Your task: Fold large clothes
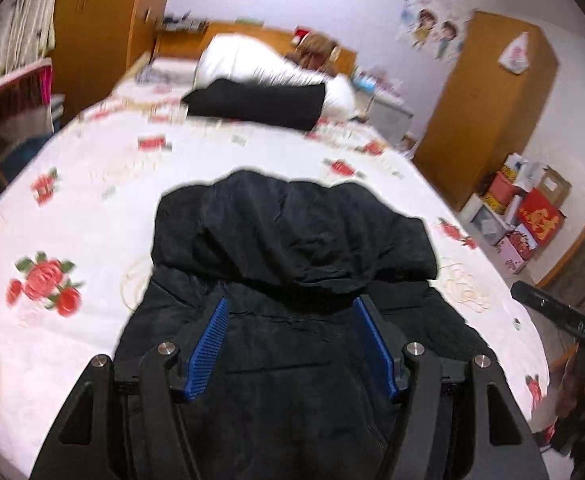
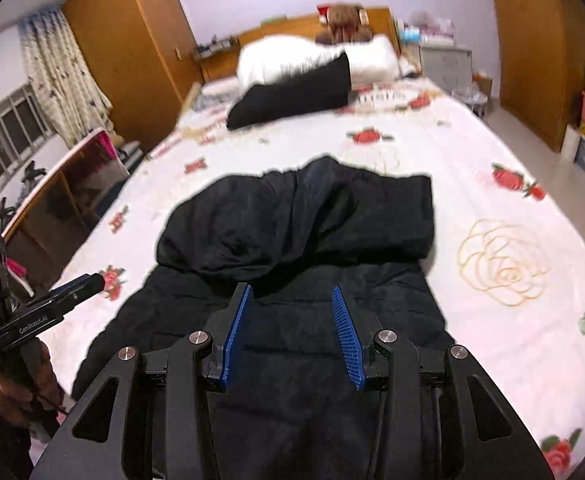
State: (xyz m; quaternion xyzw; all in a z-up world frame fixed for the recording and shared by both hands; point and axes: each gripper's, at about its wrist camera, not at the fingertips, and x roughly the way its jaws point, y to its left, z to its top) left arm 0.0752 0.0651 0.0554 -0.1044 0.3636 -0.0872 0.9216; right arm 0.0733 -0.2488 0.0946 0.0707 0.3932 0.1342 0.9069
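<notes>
Black jacket (image 1: 292,264) lies spread on the rose-print bedspread (image 1: 92,208), hood bunched at its far end, directly below both the left gripper (image 1: 290,312) and right gripper (image 2: 292,300), each released and empty.

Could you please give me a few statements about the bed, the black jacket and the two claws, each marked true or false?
1. A black jacket lies on the floral bedspread. True.
2. The left claw is clamped on the jacket's hood. False: its blue pads stand apart above the fabric, gripping nothing.
3. A second folded black garment lies further up the bed, against the white pillow. True.
4. The right claw holds a sleeve. False: it is open and empty.
5. The bedspread is plain blue. False: it is white with red roses.
</notes>
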